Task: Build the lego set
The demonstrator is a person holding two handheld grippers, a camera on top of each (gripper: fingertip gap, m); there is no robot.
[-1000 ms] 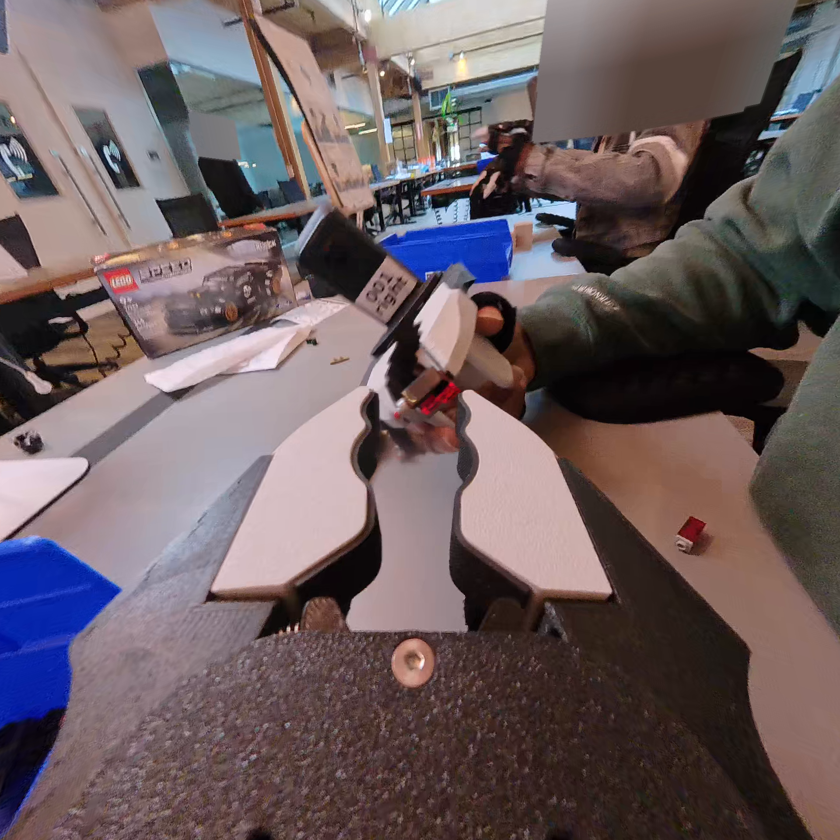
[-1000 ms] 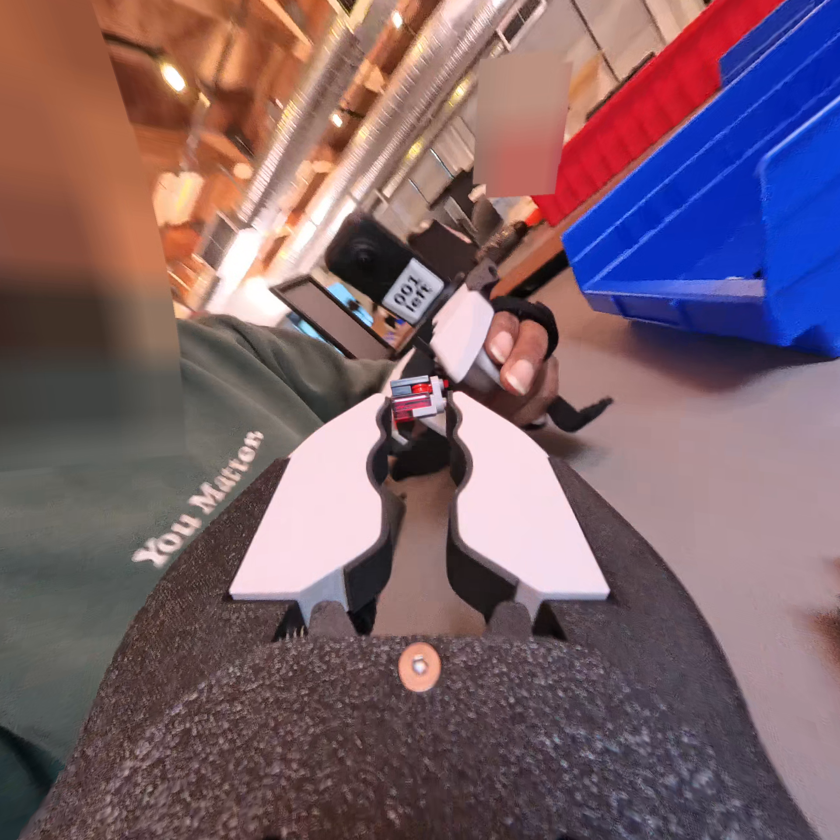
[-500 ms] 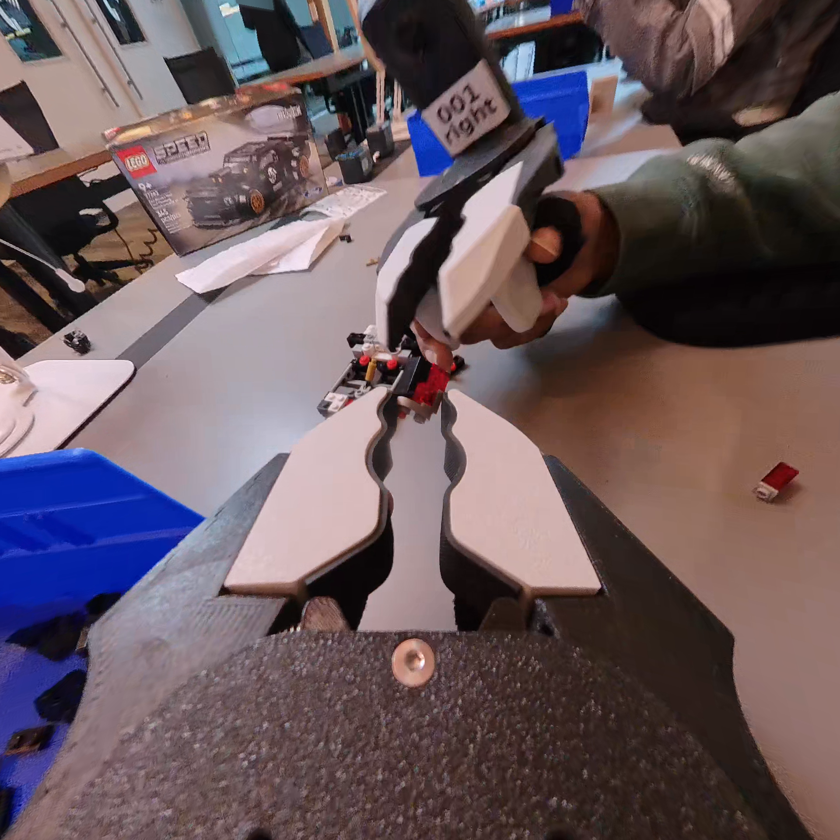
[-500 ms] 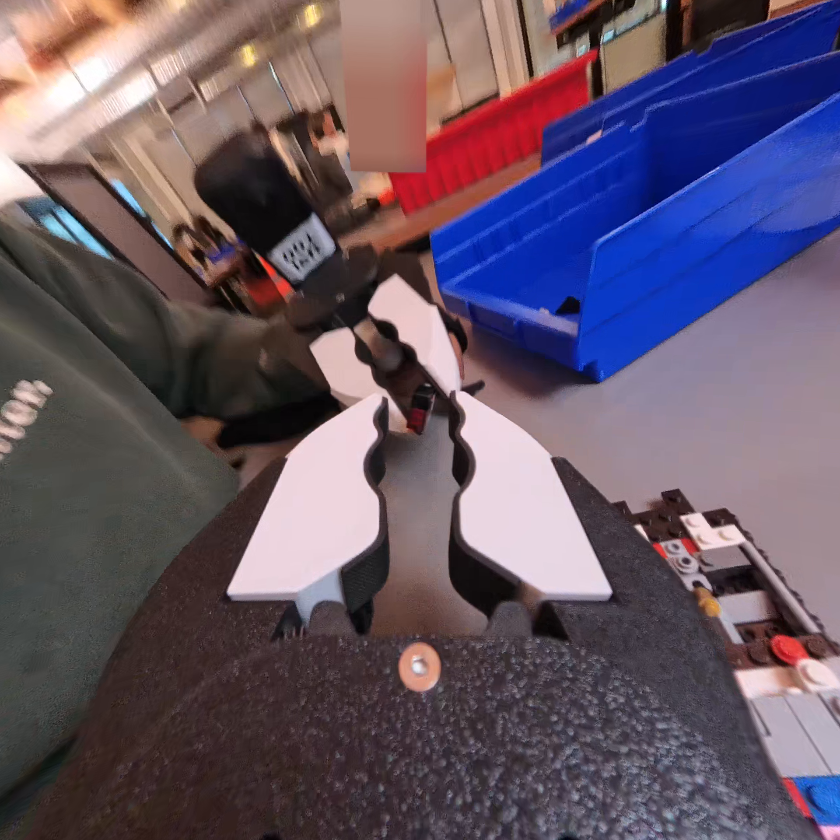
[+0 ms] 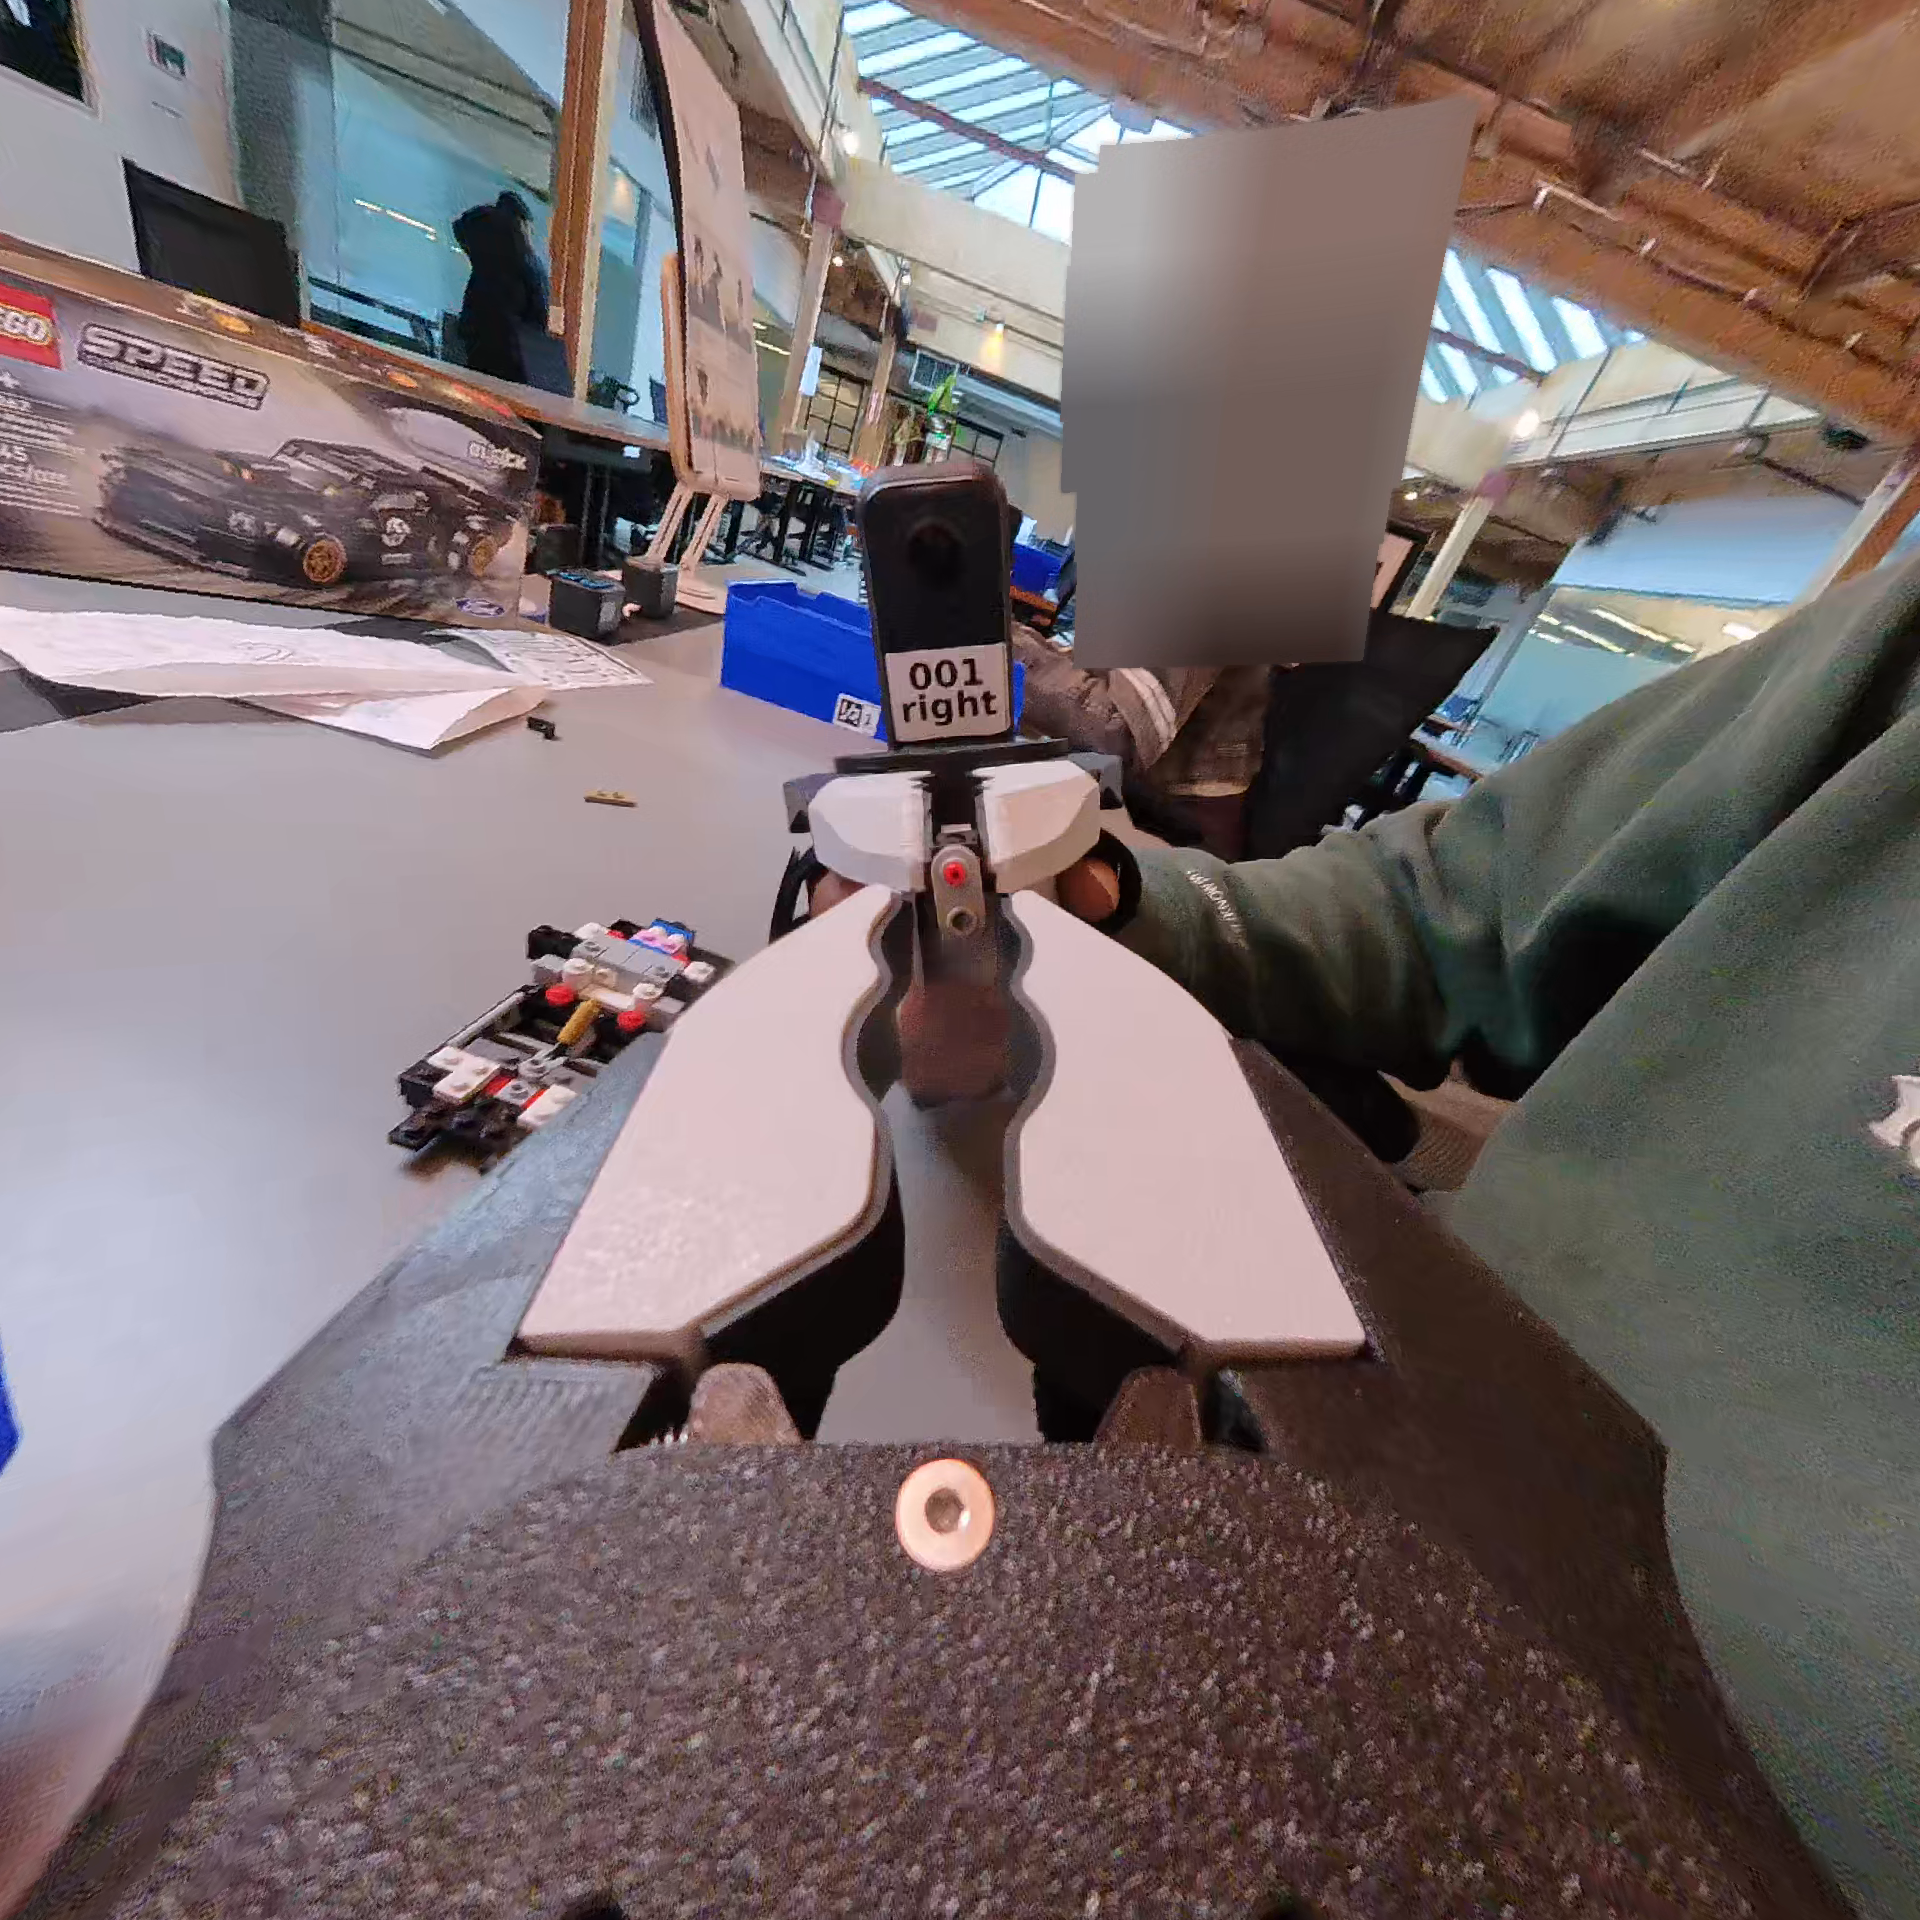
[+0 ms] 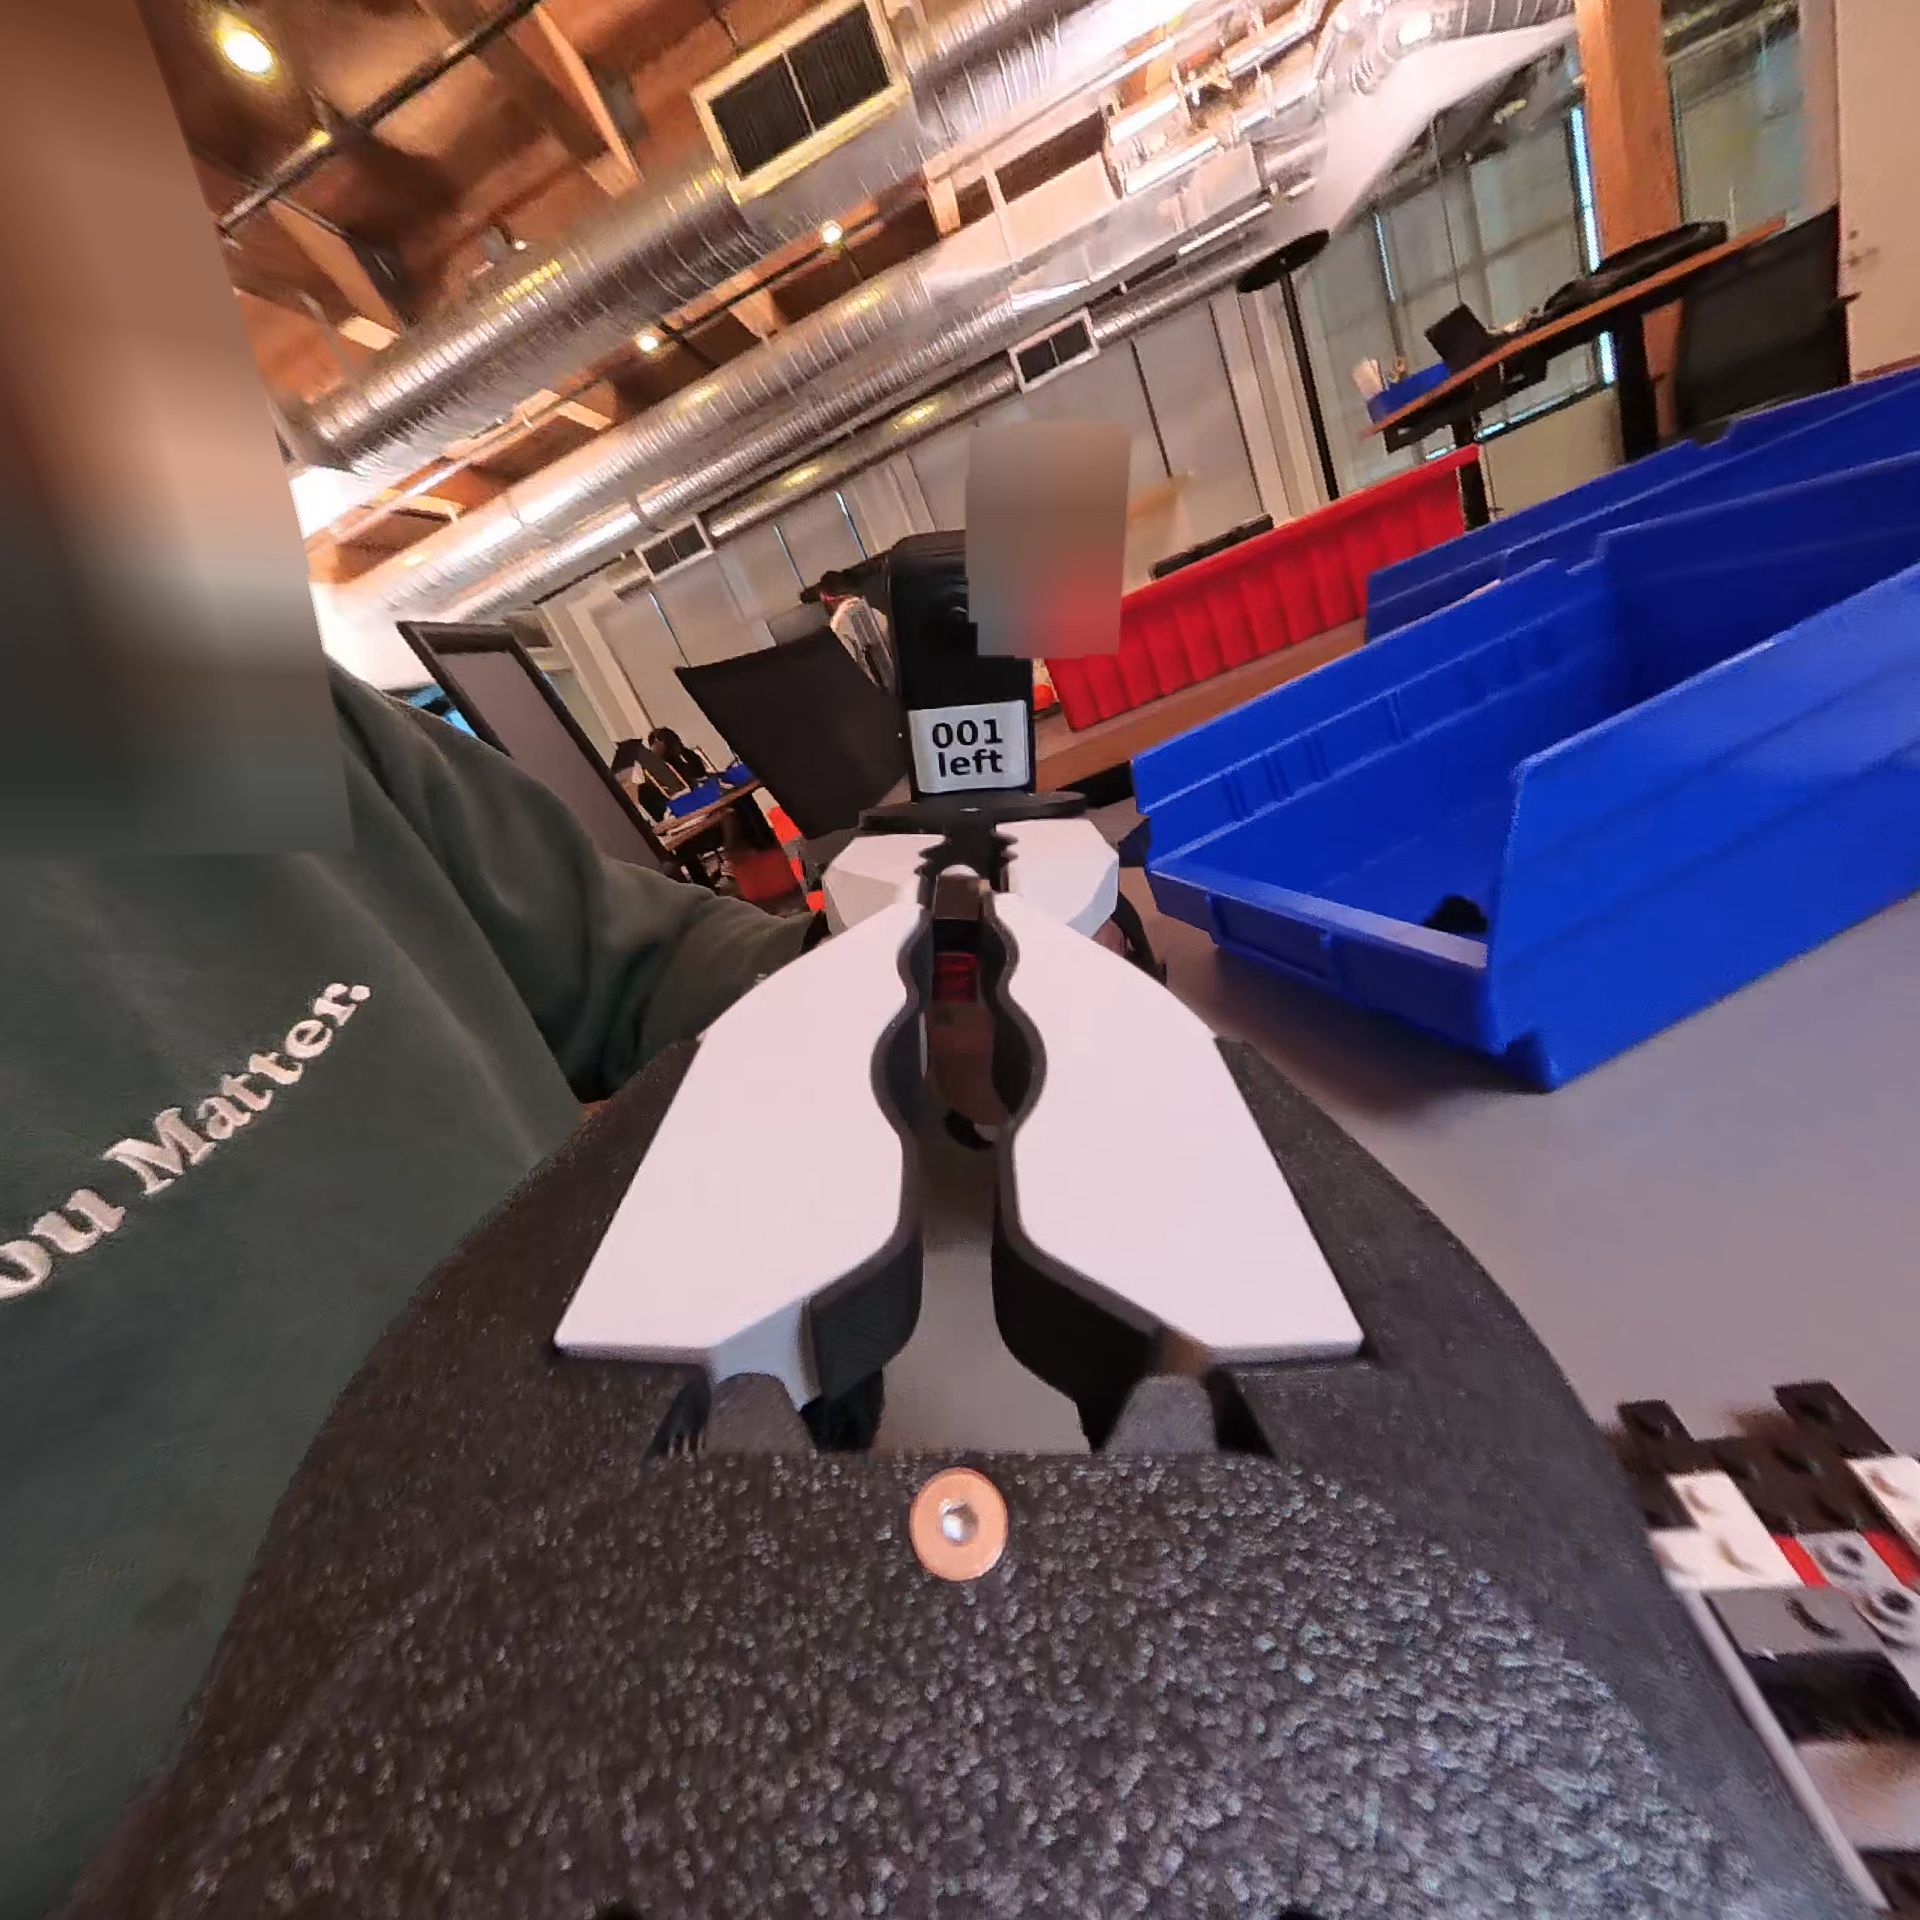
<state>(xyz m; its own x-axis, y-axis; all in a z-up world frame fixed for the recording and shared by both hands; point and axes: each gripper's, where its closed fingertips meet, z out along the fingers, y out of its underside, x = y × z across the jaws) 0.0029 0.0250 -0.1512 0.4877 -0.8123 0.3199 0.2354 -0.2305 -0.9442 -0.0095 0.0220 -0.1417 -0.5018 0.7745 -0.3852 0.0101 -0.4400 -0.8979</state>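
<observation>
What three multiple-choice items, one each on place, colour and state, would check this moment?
1. Where is the partly built black-and-grey toy brick chassis?
A inside a bin
B on the grey table, beside the left gripper
C held in a gripper

2. What colour are the open plastic storage bins nearest the right gripper?
A blue
B yellow
C white

3. How is the right gripper?
A wide open, empty
B out of view
C shut on a small grey-and-red brick piece

Key:
1 B, it lies flat on the tabletop.
2 A, both near bins are blue.
3 C, the piece sits pinched between its tips.
</observation>
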